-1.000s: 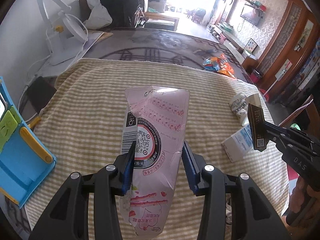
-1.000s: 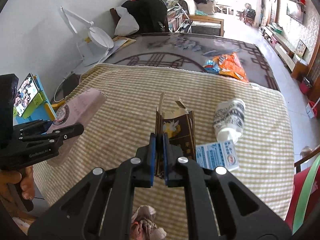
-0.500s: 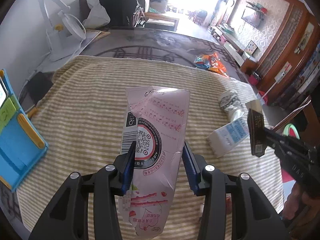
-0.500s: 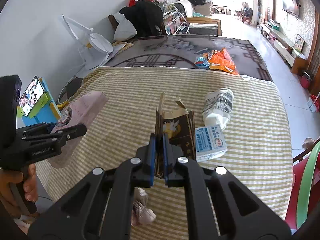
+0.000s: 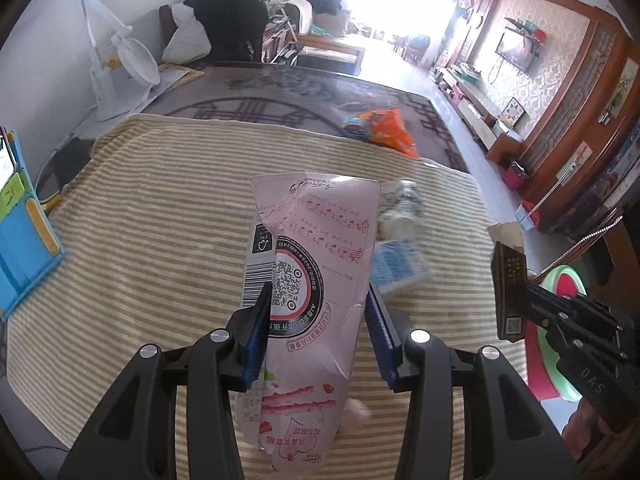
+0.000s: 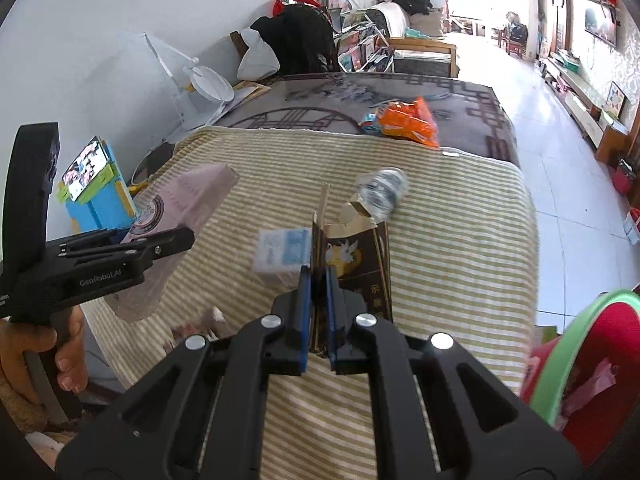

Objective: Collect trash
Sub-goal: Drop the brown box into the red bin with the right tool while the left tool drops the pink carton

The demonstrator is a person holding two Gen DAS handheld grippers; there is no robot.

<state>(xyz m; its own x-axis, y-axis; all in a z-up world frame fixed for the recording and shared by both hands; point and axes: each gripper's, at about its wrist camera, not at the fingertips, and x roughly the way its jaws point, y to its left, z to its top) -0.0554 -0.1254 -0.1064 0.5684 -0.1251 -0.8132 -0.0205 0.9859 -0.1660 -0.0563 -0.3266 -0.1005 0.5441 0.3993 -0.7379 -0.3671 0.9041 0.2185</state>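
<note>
Pink carton (image 5: 316,280): flattened, crumpled, printed with music notes and a QR code, upright in my left tongs.
Brown carton (image 6: 356,256): torn open at top, upright in my right tongs.
Blue-white box (image 6: 282,254): lying on the striped cloth.
Patterned cup (image 6: 382,192): on its side, beyond the box.

This is a lived-in home, a living room opening onto a bright tiled hall. A table spread with a striped cloth (image 5: 160,216) carries household litter, and a patterned grey tabletop (image 6: 400,100) runs beyond its far edge. A wall-mounted television (image 5: 518,50) hangs on patterned wallpaper above a low cabinet. A white desk fan (image 5: 132,64) stands by the left wall, and clothes lie heaped on a wooden sofa (image 6: 420,48) at the far end.
</note>
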